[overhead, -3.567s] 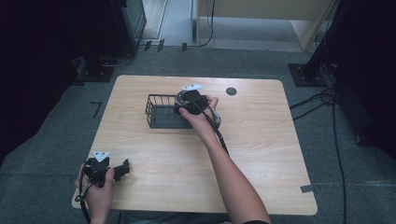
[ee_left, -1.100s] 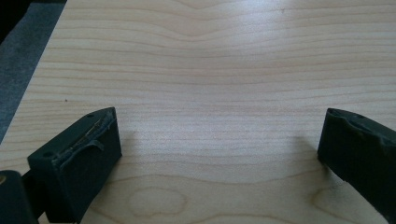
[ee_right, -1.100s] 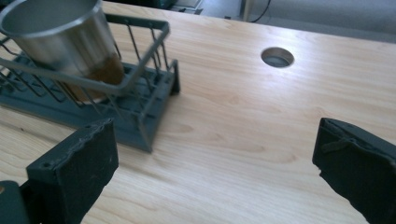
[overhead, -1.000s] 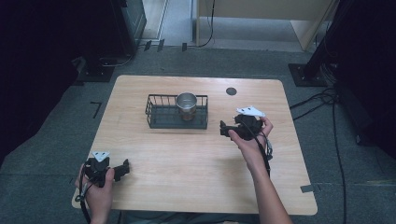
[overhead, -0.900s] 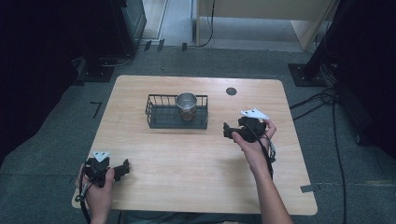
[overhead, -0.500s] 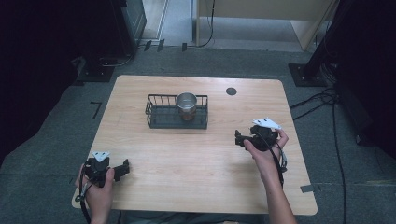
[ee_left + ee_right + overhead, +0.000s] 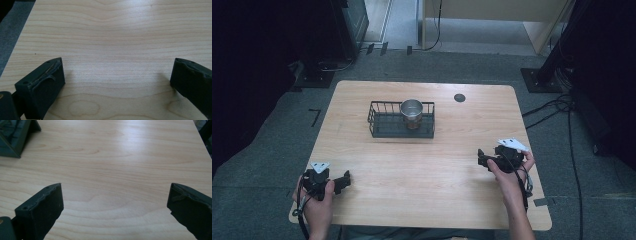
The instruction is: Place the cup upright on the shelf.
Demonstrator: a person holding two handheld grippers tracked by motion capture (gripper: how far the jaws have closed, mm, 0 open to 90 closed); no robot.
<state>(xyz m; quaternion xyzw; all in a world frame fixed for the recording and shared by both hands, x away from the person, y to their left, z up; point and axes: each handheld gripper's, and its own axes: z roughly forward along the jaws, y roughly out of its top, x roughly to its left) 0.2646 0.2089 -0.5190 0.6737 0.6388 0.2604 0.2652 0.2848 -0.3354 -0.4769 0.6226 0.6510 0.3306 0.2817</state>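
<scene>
Both grippers [image 7: 343,181] [image 7: 482,158] gape near table [image 7: 422,200] edges.

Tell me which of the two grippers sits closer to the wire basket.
The right gripper, at the table's right side. It lies nearer the wire basket than the left gripper, which rests by the near left corner. Both are open and empty.

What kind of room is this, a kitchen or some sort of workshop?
Probably a lab or recording space, not a kitchen: a bare wooden table on grey carpet, cables trailing across the floor, and dark equipment stands around it.
</scene>
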